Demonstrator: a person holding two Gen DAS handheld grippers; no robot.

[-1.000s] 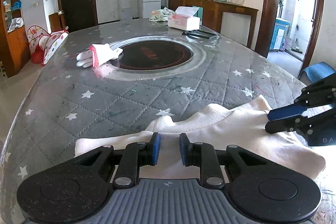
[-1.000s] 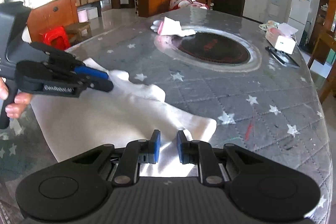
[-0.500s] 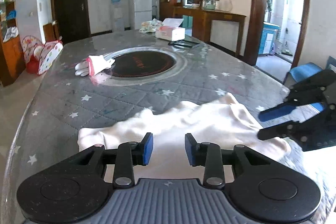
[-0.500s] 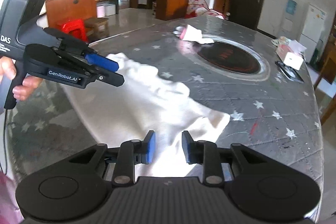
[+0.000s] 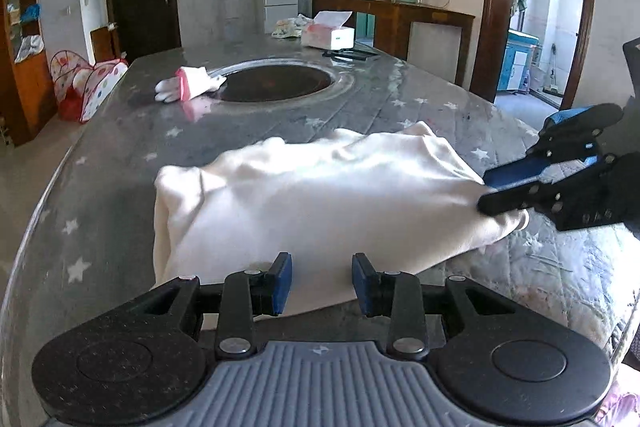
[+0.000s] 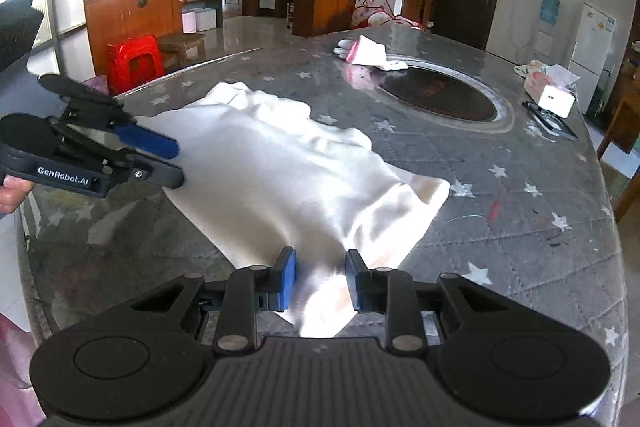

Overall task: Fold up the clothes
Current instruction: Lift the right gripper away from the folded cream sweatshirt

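Observation:
A cream-white garment [image 5: 320,199] lies spread on the grey star-patterned table, also in the right wrist view [image 6: 280,179]. My left gripper [image 5: 322,283] is open with the garment's near edge between its jaws; it also shows in the right wrist view [image 6: 172,163] at the cloth's left edge. My right gripper [image 6: 318,281] is open with a fold of the garment between its jaws. In the left wrist view the right gripper [image 5: 486,193] touches the garment's right corner.
A folded pink-and-white cloth [image 5: 190,89] lies beside the round dark inset [image 5: 276,85] at mid-table. A tissue box [image 5: 328,33] and a dark flat object [image 6: 554,117] sit at the far end. The table's rounded edge [image 5: 44,195] is near.
Both grippers opened wider and pulled back toward the near table edge. The garment now lies flatter and more spread out between them.

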